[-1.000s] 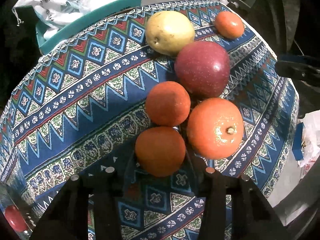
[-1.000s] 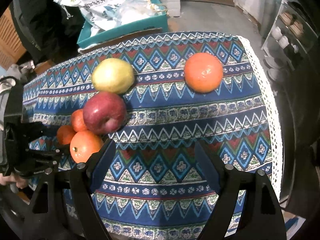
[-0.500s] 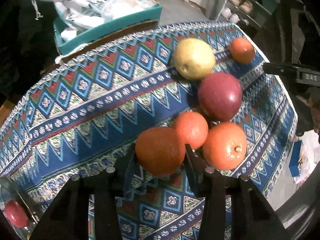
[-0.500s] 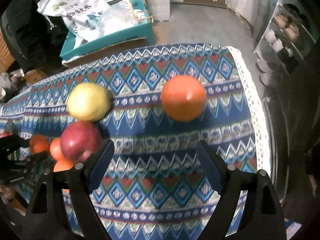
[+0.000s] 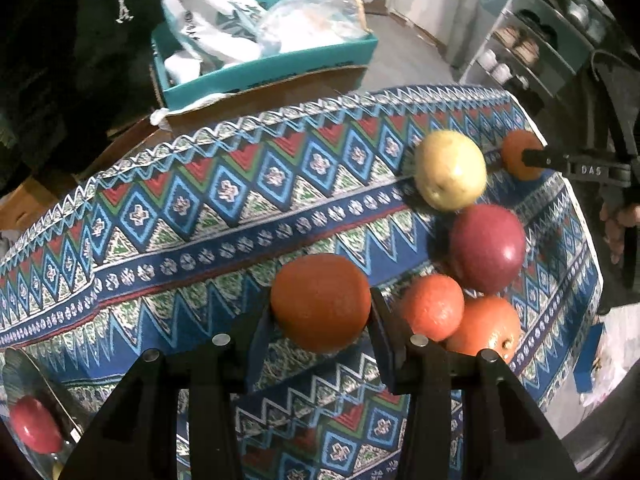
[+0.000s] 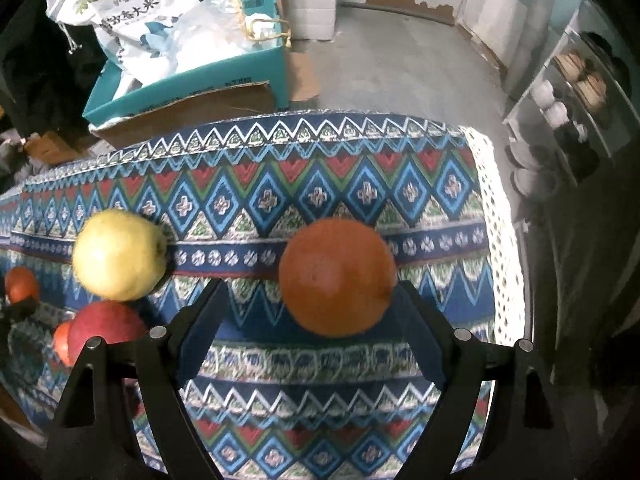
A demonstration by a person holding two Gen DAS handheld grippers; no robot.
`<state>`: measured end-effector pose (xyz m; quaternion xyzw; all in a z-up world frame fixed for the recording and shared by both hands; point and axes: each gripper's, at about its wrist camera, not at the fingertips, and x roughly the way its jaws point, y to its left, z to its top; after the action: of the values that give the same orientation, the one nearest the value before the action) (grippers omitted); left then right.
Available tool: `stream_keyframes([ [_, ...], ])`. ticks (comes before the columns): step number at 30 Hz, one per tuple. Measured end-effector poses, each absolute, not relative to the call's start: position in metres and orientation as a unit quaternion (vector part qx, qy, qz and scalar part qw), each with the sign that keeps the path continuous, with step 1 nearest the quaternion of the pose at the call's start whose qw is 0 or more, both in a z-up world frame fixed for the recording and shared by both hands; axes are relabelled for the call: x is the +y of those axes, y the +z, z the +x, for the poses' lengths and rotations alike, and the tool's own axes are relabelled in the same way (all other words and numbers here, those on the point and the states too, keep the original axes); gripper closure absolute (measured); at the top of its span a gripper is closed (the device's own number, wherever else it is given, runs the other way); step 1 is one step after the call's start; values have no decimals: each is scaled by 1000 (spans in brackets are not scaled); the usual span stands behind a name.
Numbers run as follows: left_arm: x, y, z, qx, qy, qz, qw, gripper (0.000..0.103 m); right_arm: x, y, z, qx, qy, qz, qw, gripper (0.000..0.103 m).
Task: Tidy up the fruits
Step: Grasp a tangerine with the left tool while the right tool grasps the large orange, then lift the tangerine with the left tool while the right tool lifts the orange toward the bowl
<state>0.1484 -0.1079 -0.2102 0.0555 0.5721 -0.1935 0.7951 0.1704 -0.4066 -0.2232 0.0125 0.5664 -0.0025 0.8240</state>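
over the patterned counter (image 5: 208, 216), the left gripper (image 5: 320, 312) grips an orange (image 5: 320, 302) lifted from the pile, while the right gripper (image 6: 310, 316), fingers (image 6: 200, 328) open, straddles a lone orange (image 6: 338, 276) and likely must close next.

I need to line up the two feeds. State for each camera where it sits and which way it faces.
Left wrist: on the left gripper, looking steeply down at the patterned tablecloth; its fingers clamp an orange; a hand shows at the right edge.
Right wrist: on the right gripper, looking steeply down; open fingers flank a lone orange.
Shared: yellow apple, red apple, teal box.
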Motion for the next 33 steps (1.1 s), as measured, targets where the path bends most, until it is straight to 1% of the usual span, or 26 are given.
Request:
stream_keyframes([
  [7, -101, -213, 155, 574, -182, 47, 797, 57, -417, -244, 184, 584, -14, 30, 811, 19],
  [8, -101, -213, 155, 574, -181, 46, 797, 57, -419, -247, 184, 586, -13, 34, 809, 24],
  [9, -99, -213, 156, 574, -181, 45, 797, 57, -420, -249, 184, 587, -14, 36, 809, 31],
  [10, -99, -213, 156, 574, -180, 44, 797, 57, -421, -250, 184, 586, -19, 35, 809, 33],
  [20, -98, -202, 149, 567, -183, 45, 802, 57, -416, -241, 168, 572, -13, 53, 818, 35],
  [33, -86, -173, 134, 548, -175, 30, 818, 57, -373, -202, 135, 544, 23, 49, 838, 35],
])
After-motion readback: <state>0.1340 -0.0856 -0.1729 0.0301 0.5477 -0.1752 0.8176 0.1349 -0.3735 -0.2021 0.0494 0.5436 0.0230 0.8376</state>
